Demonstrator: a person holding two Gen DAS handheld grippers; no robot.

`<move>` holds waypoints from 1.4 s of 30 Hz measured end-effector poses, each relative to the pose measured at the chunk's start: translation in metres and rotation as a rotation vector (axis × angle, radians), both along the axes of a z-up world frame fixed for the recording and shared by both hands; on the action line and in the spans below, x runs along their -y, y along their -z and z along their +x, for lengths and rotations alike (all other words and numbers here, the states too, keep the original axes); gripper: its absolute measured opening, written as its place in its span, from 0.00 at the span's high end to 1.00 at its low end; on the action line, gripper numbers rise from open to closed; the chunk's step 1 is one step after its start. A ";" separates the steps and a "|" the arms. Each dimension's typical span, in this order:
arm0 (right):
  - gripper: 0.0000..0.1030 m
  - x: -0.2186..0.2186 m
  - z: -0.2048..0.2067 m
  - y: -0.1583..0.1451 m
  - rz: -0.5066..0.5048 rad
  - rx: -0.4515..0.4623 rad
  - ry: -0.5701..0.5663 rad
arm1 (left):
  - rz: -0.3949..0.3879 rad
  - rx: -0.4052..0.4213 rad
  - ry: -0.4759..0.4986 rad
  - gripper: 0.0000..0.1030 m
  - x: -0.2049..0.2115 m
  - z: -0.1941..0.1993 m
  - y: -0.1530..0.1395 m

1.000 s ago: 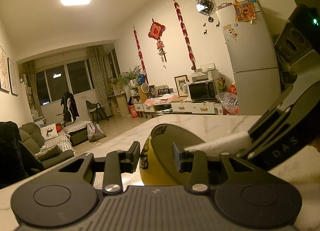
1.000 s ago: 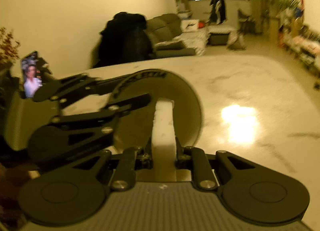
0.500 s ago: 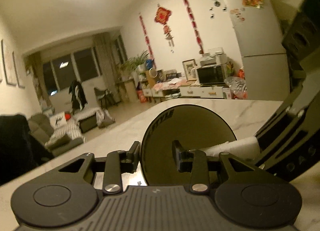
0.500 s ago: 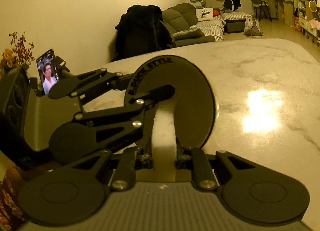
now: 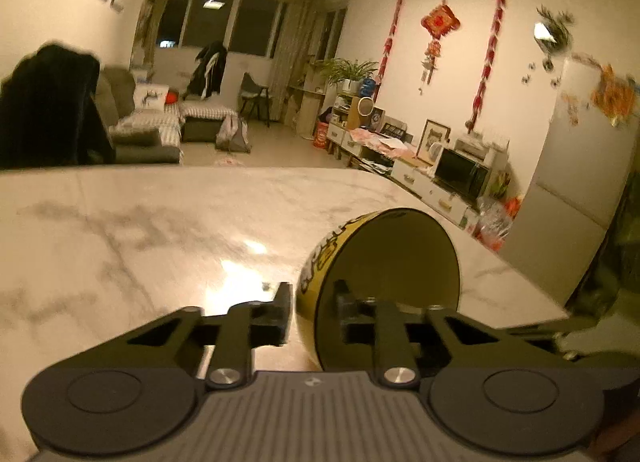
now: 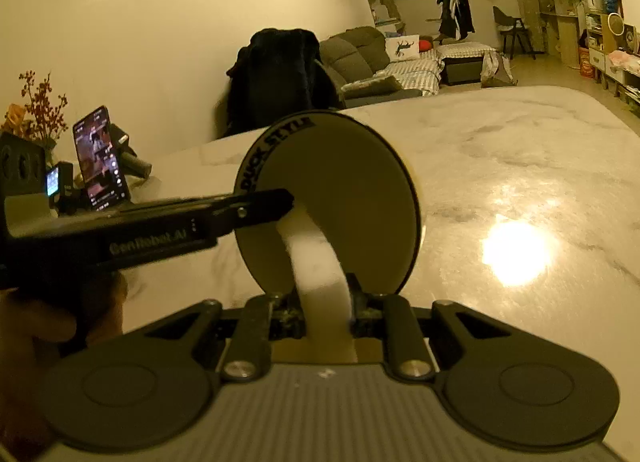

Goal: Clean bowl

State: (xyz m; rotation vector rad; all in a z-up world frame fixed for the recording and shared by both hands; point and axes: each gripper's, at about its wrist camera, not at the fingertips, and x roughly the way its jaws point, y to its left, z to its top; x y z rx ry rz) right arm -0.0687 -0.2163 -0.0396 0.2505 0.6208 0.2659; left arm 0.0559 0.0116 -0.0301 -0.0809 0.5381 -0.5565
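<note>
Your left gripper (image 5: 312,310) fingers pinch the rim of the bowl (image 5: 384,274), one outside the yellow wall, one inside, holding it tipped on its side over the table (image 5: 140,230). Your right gripper (image 6: 324,302) fingers clamp a white cloth (image 6: 316,258) that reaches forward into the bowl's hollow.

The bowl (image 5: 384,262) looks smooth and matt inside with a glossy yellow printed outside, the wipe (image 6: 320,274) soft white cloth or paper, both grippers' fingers (image 5: 276,314) matt black plastic with shiny metal screws, the marble-look table (image 5: 140,230) polished and reflective.
</note>
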 end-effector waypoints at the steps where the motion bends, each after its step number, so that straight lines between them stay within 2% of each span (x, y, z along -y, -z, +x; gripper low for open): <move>1: 0.82 0.002 -0.002 0.000 0.007 0.007 -0.002 | 0.026 0.001 -0.012 0.91 0.003 -0.001 -0.001; 5: 0.81 0.005 -0.005 -0.005 0.007 0.047 -0.025 | 0.164 0.082 -0.059 0.91 0.021 -0.008 0.003; 10: 0.78 0.015 -0.003 -0.008 0.011 0.083 0.001 | 0.200 0.130 -0.078 0.91 0.030 -0.014 0.003; 16: 0.77 0.032 -0.003 -0.006 0.037 0.081 0.028 | 0.279 0.241 -0.084 0.91 0.058 -0.030 0.003; 19: 0.72 0.043 -0.005 -0.007 0.051 0.083 0.043 | 0.325 0.288 -0.078 0.91 0.074 -0.035 0.001; 22: 0.74 0.055 -0.005 -0.007 0.062 0.093 0.081 | 0.332 0.300 -0.073 0.91 0.082 -0.035 0.003; 23: 0.79 0.058 -0.005 -0.006 0.058 0.092 0.095 | 0.334 0.304 -0.072 0.91 0.085 -0.035 0.003; 27: 0.82 0.064 -0.005 -0.002 0.043 0.090 0.111 | 0.354 0.303 -0.082 0.87 0.096 -0.036 0.008; 31: 0.82 0.061 -0.008 -0.001 0.021 0.102 0.100 | 0.361 0.244 -0.122 0.85 0.100 -0.038 0.019; 34: 0.82 0.057 -0.009 0.001 0.008 0.109 0.088 | 0.310 0.172 -0.140 0.85 0.093 -0.033 0.025; 36: 0.81 0.054 -0.010 0.001 -0.006 0.113 0.082 | 0.284 0.153 -0.146 0.86 0.089 -0.033 0.026; 42: 0.81 0.048 -0.013 -0.004 -0.087 0.129 0.078 | 0.282 0.216 -0.106 0.88 0.090 -0.030 0.024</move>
